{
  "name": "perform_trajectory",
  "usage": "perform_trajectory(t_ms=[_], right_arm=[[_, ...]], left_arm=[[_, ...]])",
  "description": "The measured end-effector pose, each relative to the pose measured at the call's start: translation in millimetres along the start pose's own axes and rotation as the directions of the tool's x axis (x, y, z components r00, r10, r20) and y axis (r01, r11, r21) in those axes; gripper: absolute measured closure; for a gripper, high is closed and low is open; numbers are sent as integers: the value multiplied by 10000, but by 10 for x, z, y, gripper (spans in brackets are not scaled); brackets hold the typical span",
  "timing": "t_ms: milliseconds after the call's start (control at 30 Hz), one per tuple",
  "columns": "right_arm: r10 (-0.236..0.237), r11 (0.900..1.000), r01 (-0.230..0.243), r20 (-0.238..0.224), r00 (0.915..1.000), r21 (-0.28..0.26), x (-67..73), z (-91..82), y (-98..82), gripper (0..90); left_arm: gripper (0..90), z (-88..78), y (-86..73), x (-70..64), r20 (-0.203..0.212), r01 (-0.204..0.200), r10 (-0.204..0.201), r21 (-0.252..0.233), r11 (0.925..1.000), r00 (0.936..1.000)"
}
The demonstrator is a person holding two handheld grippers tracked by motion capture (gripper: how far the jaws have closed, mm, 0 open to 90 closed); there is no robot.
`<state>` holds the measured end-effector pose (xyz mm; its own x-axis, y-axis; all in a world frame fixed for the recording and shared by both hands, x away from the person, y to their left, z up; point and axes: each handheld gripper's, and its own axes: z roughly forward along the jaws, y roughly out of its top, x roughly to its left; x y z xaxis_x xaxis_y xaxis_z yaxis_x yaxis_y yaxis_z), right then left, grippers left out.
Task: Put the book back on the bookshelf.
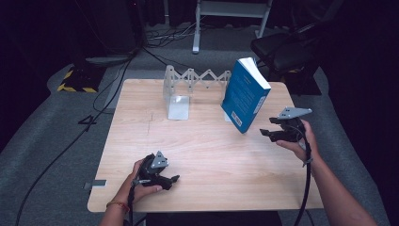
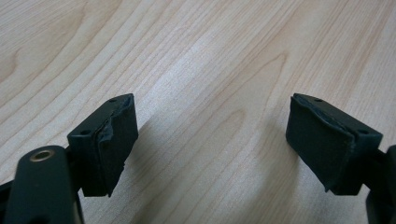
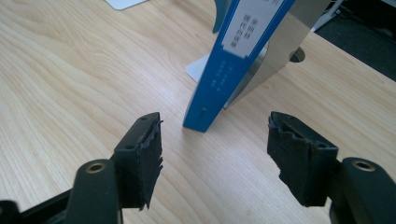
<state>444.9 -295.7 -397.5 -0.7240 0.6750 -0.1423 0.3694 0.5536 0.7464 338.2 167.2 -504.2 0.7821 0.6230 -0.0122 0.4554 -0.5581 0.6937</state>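
**Blue book left leaning on bookend as right tongs stand clear**

High view: the right tongs (image 1: 269,132) hang just beside the lower corner of a blue book (image 1: 244,94), which stands tilted on the table (image 1: 197,155) against a metal bookend (image 3: 275,51). In the right gripper view the jaws are apart with nothing between them, and the book's spine rises just ahead of the gap, its bottom corner on the wood and no pad touching it. The left tongs (image 1: 173,180) rest low on the near side of the table, well apart from the book; the left gripper view shows their jaws apart over bare wood. An accordion rack (image 1: 197,77) stands beyond. By the look of it, the book has been set down and let go. Next the right tongs would need to draw straight back without brushing the leaning spine, which could tip.
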Motion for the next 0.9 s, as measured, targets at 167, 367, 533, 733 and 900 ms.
perform_trajectory(t_ms=[167,367,533,733,900], right_arm=[[-365,9987,362,82,9993,345,50,-32,-98,336],[-507,9973,508,-33,9987,524,89,-85,-277,325],[-519,9961,518,-8,9987,721,105,-113,-440,313],[-671,9947,666,40,9977,784,135,-132,-629,309],[-685,9939,691,-92,9976,858,162,-150,-828,305]], left_arm=[[174,1,0,-2,12,24,-24,-6,10000,10000],[174,1,-1,-2,9,26,-26,-2,10000,10000],[174,0,0,-1,-5,7,-7,-3,10000,10000],[174,1,-1,-2,11,32,-32,-5,10000,10000],[174,0,0,-2,-16,18,-18,-1,10000,10000]])
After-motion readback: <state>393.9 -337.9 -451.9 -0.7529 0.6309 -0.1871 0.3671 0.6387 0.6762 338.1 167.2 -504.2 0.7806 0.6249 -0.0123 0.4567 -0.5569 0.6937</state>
